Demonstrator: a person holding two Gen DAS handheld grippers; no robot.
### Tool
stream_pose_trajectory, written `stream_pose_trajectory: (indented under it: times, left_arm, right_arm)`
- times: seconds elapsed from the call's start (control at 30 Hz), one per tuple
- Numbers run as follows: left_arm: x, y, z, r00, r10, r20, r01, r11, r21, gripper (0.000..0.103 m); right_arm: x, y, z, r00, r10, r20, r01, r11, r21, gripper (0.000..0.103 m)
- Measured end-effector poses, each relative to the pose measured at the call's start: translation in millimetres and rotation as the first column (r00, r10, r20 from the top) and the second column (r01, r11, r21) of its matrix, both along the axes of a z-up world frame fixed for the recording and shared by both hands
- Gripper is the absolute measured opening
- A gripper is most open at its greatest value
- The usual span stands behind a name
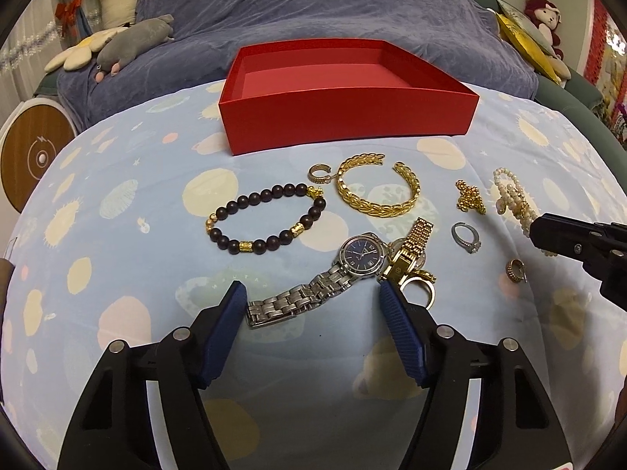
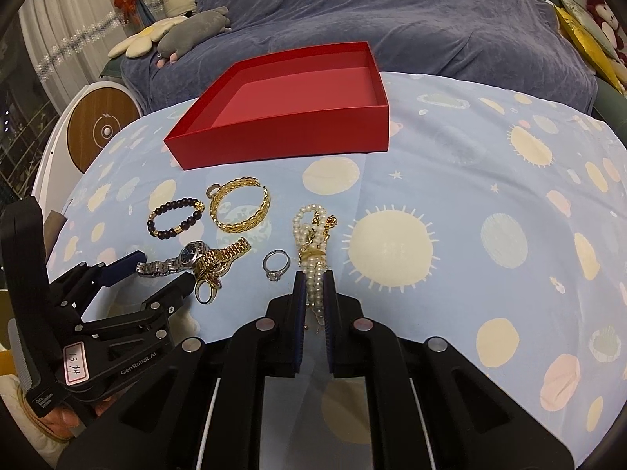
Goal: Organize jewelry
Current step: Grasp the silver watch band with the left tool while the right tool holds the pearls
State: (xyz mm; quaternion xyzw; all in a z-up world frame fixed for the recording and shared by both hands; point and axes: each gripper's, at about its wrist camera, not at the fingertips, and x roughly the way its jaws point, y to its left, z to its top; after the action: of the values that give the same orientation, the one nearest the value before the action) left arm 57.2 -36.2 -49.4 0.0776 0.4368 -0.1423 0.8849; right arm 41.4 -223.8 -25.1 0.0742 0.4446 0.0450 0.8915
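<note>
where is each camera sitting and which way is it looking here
Left wrist: on the left gripper, angled down at the silver watch lying between its open fingers; the right gripper tip enters from the right.
Right wrist: on the right gripper, angled down, shut on the pearl strand; the left gripper shows at left.
Shared: red box, gold bangle, bead bracelet, patterned cloth.

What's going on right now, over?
Right gripper shut on pearl strand. Left gripper open, straddling silver watch band. Red box empty, path clear.
</note>
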Motion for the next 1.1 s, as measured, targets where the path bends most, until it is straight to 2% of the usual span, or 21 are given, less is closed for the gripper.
stream_pose_trajectory:
  times: [0.1, 0.4, 0.63, 0.67, 0.7, 0.8, 0.9, 1.1]
  left_arm:
    - [-2.2, -5.1, 2.1, 1.000, -0.026, 0.000, 0.026, 1.000, -0.009, 0.048]
    - [8.1, -7.6, 1.9, 1.000, -0.001, 0.012, 0.001, 1.000, -0.017, 0.050]
    - [10.0, -11.5, 1.6, 1.000, -0.017, 0.012, 0.017, 0.999, -0.032, 0.049]
    - [9.2, -12.5, 1.8, 1.000, -0.022, 0.013, 0.022, 0.999, -0.033, 0.045]
    - [7.9, -13.7, 2.1, 1.000, -0.027, 0.016, 0.027, 0.999, -0.032, 0.035]
    - [5.1, -15.7, 3.5, 0.999, -0.042, 0.013, 0.043, 0.999, -0.034, 0.015]
    - [4.4, -14.3, 5.7, 0.999, -0.048, -0.011, 0.047, 0.996, -0.071, 0.009]
    - [3.7, -7.4, 12.2, 0.999, -0.034, -0.035, 0.029, 0.991, -0.130, 0.009]
  right_arm:
    - [-1.2, -0.3, 0.1, 1.000, 0.001, 0.001, -0.001, 1.000, 0.000, 0.008]
    - [-3.5, 2.2, -0.2, 1.000, 0.004, -0.003, -0.004, 1.000, 0.004, 0.008]
    - [-2.9, 7.5, -1.5, 1.000, 0.015, -0.006, -0.015, 1.000, 0.003, 0.008]
    - [-2.4, 8.1, -1.3, 1.000, 0.016, -0.006, -0.016, 1.000, 0.002, 0.008]
    - [-2.4, 8.2, -1.2, 1.000, 0.016, -0.005, -0.016, 1.000, 0.003, 0.008]
    - [-2.5, 9.6, -0.3, 1.000, 0.019, -0.001, -0.019, 1.000, -0.001, 0.008]
    - [-2.7, 9.4, 0.1, 1.000, 0.020, 0.001, -0.020, 1.000, -0.002, 0.008]
    - [-1.9, 7.6, 2.7, 1.000, 0.015, 0.006, -0.015, 1.000, 0.003, 0.008]
